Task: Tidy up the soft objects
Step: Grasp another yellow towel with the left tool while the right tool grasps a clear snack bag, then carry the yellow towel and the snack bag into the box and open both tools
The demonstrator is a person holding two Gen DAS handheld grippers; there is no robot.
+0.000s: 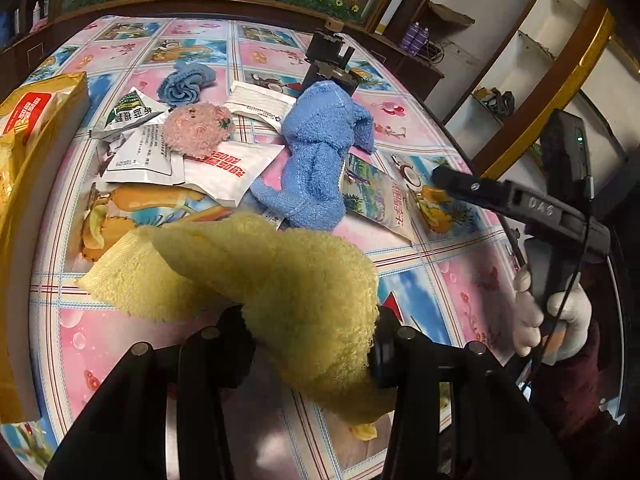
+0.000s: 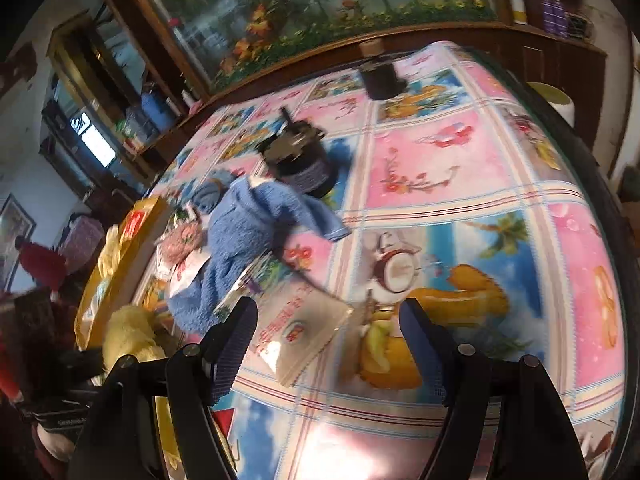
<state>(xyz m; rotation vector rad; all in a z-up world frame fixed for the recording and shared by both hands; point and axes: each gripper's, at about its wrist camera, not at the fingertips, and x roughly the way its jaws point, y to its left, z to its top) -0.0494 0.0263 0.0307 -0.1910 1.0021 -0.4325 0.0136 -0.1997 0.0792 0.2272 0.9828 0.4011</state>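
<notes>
My left gripper (image 1: 316, 344) is shut on a fluffy yellow towel (image 1: 256, 276), held above the table's near side. A large blue towel (image 1: 320, 152) lies crumpled mid-table, a smaller blue cloth (image 1: 184, 86) sits rolled farther back, and a pink fuzzy piece (image 1: 198, 128) rests on paper packets. My right gripper (image 2: 328, 332) is open, hovering over a clear packet (image 2: 300, 332) near the blue towel (image 2: 236, 248). The right gripper (image 1: 520, 204) also shows at the right of the left wrist view, held by a gloved hand (image 1: 548, 320). The yellow towel (image 2: 128, 340) appears at lower left.
A yellow box (image 1: 36, 168) stands along the table's left side. White and printed packets (image 1: 228, 168) lie scattered around the towels. A black device (image 1: 328, 60) stands at the back of the table (image 1: 460, 280), which wears a patterned pink and blue cover. Shelves line the right wall.
</notes>
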